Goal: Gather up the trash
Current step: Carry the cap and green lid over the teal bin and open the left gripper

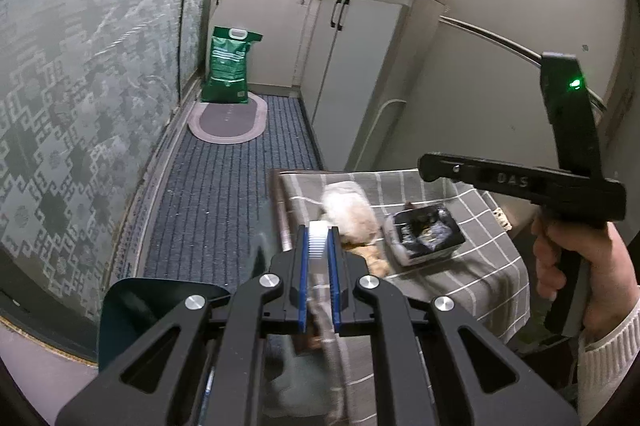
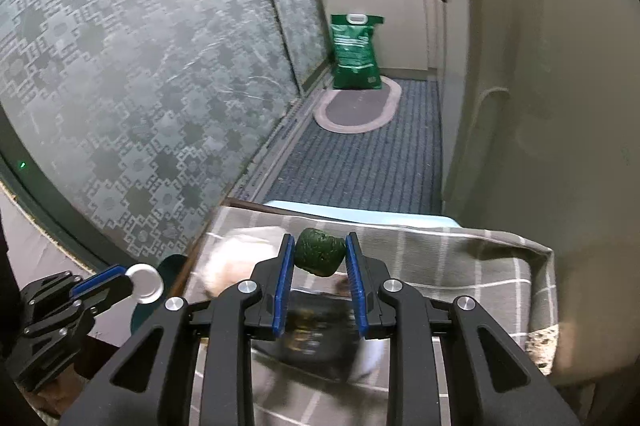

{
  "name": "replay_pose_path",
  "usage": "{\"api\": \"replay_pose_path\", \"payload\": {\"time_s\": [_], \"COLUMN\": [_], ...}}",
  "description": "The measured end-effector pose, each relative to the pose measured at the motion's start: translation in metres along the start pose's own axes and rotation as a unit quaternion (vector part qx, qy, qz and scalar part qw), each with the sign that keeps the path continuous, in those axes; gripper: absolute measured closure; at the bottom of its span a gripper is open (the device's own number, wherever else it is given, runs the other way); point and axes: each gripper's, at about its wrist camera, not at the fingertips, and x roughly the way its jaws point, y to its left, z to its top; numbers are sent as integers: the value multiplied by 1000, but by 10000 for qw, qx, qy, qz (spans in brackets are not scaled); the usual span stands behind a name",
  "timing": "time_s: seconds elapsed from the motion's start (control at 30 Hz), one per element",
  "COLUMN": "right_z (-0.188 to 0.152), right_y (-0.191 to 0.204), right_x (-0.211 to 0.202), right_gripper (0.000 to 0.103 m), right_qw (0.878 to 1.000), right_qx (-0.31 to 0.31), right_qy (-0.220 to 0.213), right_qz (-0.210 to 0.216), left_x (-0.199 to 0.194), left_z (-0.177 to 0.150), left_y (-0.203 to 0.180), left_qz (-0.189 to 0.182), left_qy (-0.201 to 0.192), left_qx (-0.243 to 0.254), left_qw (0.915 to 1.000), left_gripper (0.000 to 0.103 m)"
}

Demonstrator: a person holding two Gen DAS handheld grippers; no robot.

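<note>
In the left wrist view my left gripper (image 1: 319, 240) is shut on a clear plastic bottle, its white ribbed cap (image 1: 318, 236) pinched between the blue pads. In the right wrist view my right gripper (image 2: 320, 254) is shut on a dark green lump (image 2: 320, 252), held above the grey checked tablecloth (image 2: 440, 258). A black tray of trash (image 1: 424, 234) and a crumpled pale wad (image 1: 348, 214) lie on the cloth. The tray (image 2: 316, 338) shows blurred under the right gripper. A hand (image 1: 576, 258) carries the right gripper (image 1: 428, 164) above the tray.
A dark teal object (image 1: 160, 306) sits low beside the table's left edge. Beyond lie a blue ribbed floor mat (image 1: 224, 202), an oval rug (image 1: 228, 118), a green sack (image 1: 228, 66), white cabinets (image 1: 352, 38) and a fridge (image 1: 520, 6). Patterned glass panels (image 1: 80, 86) line the left.
</note>
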Motion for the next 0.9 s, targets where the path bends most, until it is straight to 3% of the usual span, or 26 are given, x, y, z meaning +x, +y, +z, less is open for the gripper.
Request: {"api": "replay_pose_path", "payload": {"time_s": [0.47, 0.9], "right_z": [9, 4], "right_y": [94, 149], "right_x": [13, 44], "right_gripper": [77, 77], "right_qw": [9962, 9907], "right_qx": [-647, -985], "right_qy": [45, 324], "right_qz": [574, 876], "left_x": [-15, -5], "left_z": [-23, -60], "left_y": [67, 116], "left_qz": [455, 700], "left_qy": [200, 785], "left_qx": [-194, -268], "left_qw": [9986, 9941], "left_gripper": [93, 93]}}
